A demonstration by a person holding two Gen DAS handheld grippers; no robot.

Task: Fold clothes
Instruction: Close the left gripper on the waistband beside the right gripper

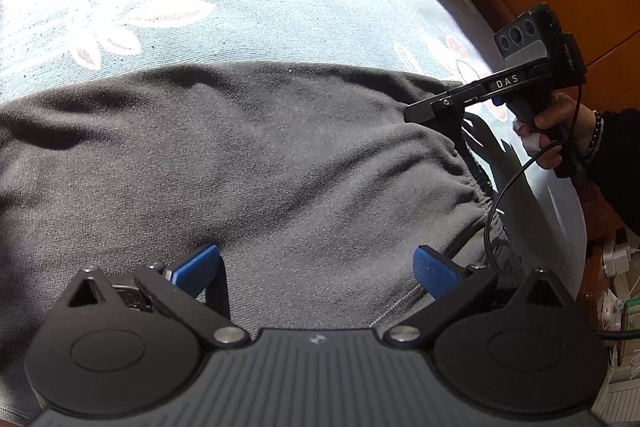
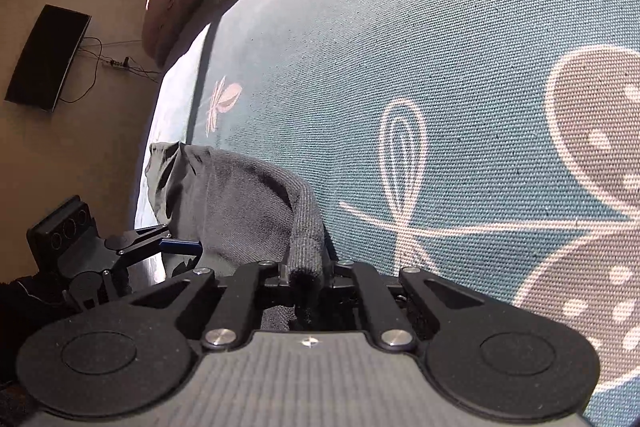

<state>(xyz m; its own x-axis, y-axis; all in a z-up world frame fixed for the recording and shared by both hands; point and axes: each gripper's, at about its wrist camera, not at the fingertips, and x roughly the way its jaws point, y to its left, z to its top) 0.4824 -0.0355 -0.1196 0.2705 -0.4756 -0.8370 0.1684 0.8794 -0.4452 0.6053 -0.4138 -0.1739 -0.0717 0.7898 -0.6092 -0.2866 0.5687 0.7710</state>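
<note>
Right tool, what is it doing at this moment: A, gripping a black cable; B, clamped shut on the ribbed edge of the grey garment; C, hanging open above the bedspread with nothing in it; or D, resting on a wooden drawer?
B: the right wrist view shows the right tool shut on the ribbed edge of the grey garment, above the floral bedspread.

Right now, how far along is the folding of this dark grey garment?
Early. The dark grey knit garment lies spread and wrinkled on the teal floral bedspread; no clean fold shows. In hand: the right gripper is shut on its ribbed cuff. The left gripper hovers open above the fabric. Left: grasp and fold.
</note>
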